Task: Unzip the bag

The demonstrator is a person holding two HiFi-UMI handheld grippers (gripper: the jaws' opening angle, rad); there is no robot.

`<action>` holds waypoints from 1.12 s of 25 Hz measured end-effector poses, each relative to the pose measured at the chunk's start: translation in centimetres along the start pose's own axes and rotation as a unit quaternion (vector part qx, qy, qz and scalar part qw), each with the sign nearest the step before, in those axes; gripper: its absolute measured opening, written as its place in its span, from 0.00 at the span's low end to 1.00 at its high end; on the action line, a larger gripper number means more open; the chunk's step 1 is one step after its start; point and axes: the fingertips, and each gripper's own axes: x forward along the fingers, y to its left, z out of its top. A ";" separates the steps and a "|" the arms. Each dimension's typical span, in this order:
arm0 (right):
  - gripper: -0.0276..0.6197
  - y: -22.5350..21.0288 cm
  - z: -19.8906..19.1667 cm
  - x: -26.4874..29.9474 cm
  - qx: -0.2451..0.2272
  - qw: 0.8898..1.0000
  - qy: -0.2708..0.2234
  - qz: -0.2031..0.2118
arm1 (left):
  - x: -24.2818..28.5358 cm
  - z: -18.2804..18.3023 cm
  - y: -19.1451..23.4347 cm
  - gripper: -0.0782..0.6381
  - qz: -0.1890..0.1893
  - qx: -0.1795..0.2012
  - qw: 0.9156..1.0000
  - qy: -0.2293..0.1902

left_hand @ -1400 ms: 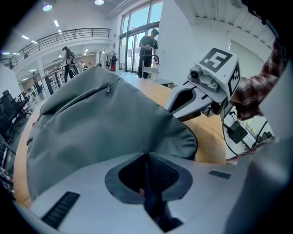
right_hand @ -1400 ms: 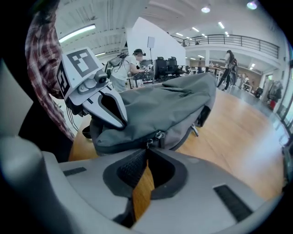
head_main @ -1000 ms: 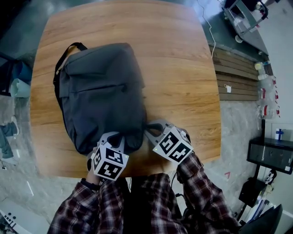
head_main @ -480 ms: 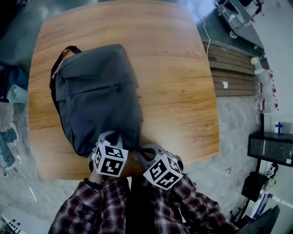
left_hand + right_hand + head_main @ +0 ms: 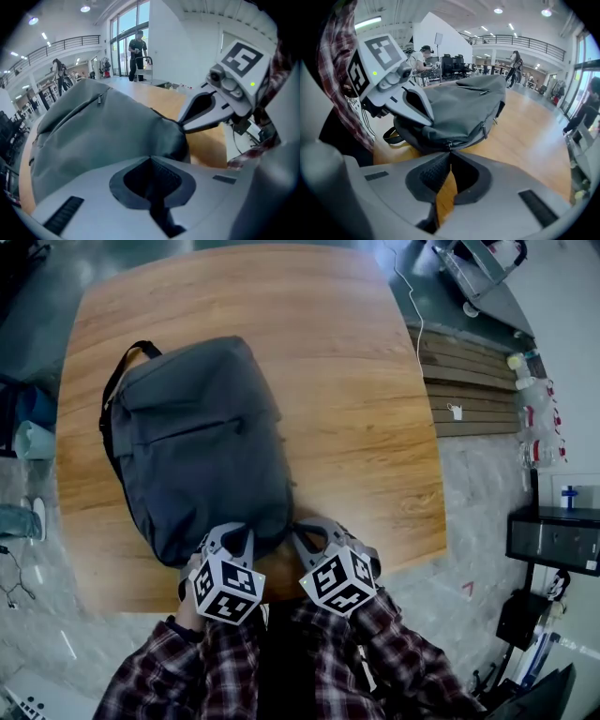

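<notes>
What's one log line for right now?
left gripper: shut on bag | right gripper: shut on zipper pull | bag: lying on table, looks zipped

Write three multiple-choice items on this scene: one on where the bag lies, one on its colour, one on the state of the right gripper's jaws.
1. The bag lies: A on the floor; B on the wooden table; C on a chair.
2. The bag is: A red; B white; C dark grey.
3. The right gripper has its jaws: A tips together on a zip pull at the bag's edge; B wide apart over bare wood; C clamped on the carry handle.

Key: 1 B, the head view shows it flat on the wood. 2 C, every view shows grey fabric. 3 A, the right gripper view shows the tips meeting at the pull.
</notes>
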 end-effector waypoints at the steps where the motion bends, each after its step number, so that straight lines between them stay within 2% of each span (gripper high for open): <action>1: 0.07 -0.5 0.1 0.1 0.000 1.000 -0.001 -0.005 | -0.2 0.1 -0.5 0.12 -0.018 -0.015 1.000 0.001; 3: 0.07 -1.8 0.0 0.1 0.003 1.000 -0.002 -0.017 | -0.7 0.8 -2.0 0.12 -0.070 -0.055 0.996 0.002; 5: 0.07 -3.4 -0.5 -0.1 0.010 0.999 -0.002 -0.034 | -0.6 1.9 -4.0 0.12 -0.130 -0.077 0.989 0.001; 8: 0.07 -5.4 -1.3 -0.8 0.022 0.999 0.005 -0.047 | 0.5 3.7 -6.7 0.12 -0.185 -0.058 0.981 0.012; 10: 0.07 -5.7 -2.0 -1.6 0.034 0.998 0.010 -0.047 | 1.7 4.9 -7.7 0.12 -0.195 -0.050 0.979 0.021; 11: 0.07 -5.6 -2.4 -2.0 0.043 0.998 0.013 -0.047 | 2.2 5.3 -8.0 0.12 -0.196 -0.058 0.979 0.023; 15: 0.07 -3.7 -3.9 -3.1 0.081 0.995 0.028 -0.049 | 3.1 6.1 -7.9 0.12 -0.200 -0.123 0.972 0.021; 17: 0.07 -2.5 -4.6 -3.4 0.101 0.993 0.029 -0.050 | 3.2 6.3 -8.0 0.12 -0.203 -0.140 0.969 0.017; 21: 0.07 -1.0 -5.4 -3.7 0.142 0.987 0.023 -0.067 | 4.0 6.1 -8.6 0.12 -0.199 -0.140 0.970 0.023; 23: 0.07 -1.3 -5.7 -3.8 0.143 0.986 0.020 -0.083 | 3.5 6.5 -9.0 0.12 -0.213 -0.116 0.970 0.019; 24: 0.07 -1.7 -5.8 -3.8 0.138 0.986 0.019 -0.088 | 2.9 7.0 -9.1 0.12 -0.224 -0.088 0.971 0.010; 25: 0.07 -2.1 -5.8 -3.8 0.132 0.987 0.018 -0.091 | 2.1 7.8 -8.9 0.12 -0.231 -0.043 0.972 -0.005; 27: 0.07 -3.2 -5.7 -3.8 0.109 0.990 0.017 -0.093 | 1.1 10.1 -7.3 0.12 -0.210 0.086 0.973 -0.045; 28: 0.07 -3.8 -5.6 -3.9 0.094 0.991 0.017 -0.093 | 1.3 11.3 -6.4 0.12 -0.189 0.160 0.967 -0.063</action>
